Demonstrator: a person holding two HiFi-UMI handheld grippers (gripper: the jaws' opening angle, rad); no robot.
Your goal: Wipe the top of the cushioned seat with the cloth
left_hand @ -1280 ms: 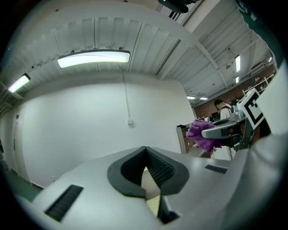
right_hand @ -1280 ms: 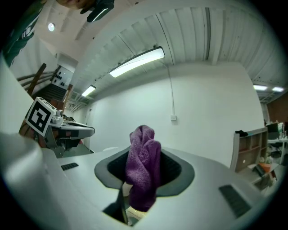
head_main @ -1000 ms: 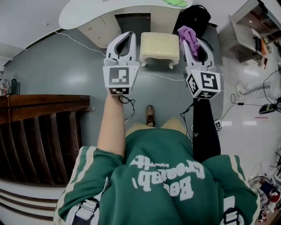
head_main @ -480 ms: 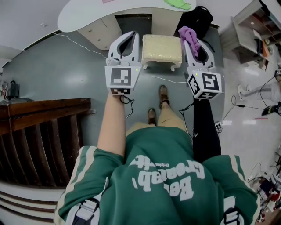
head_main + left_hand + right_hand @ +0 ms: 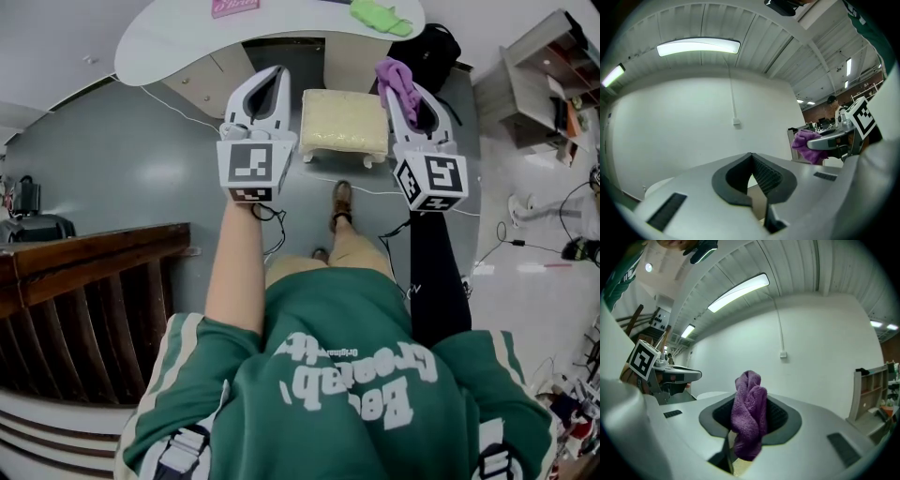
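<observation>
A small stool with a cream cushioned seat (image 5: 343,121) stands on the grey floor ahead of me, between the two grippers in the head view. My right gripper (image 5: 410,87) is shut on a purple cloth (image 5: 399,79), which bunches up out of its jaws (image 5: 749,418) and hangs level with the seat's right edge. The left gripper (image 5: 264,89) is shut with nothing in it, just left of the seat. Both are held up in the air, pointing forward. In the left gripper view the purple cloth (image 5: 806,145) shows at the right.
A white curved table (image 5: 178,33) stands beyond the stool, with a green cloth (image 5: 380,16) and a pink item (image 5: 234,7) on it. A black bag (image 5: 433,47) sits behind the stool. A dark wooden railing (image 5: 84,309) is at my left, shelves (image 5: 553,84) at the right. Cables lie on the floor.
I have stepped forward: one foot now lands close to the stool. The grippers kept their pose and the cloth stays held.
</observation>
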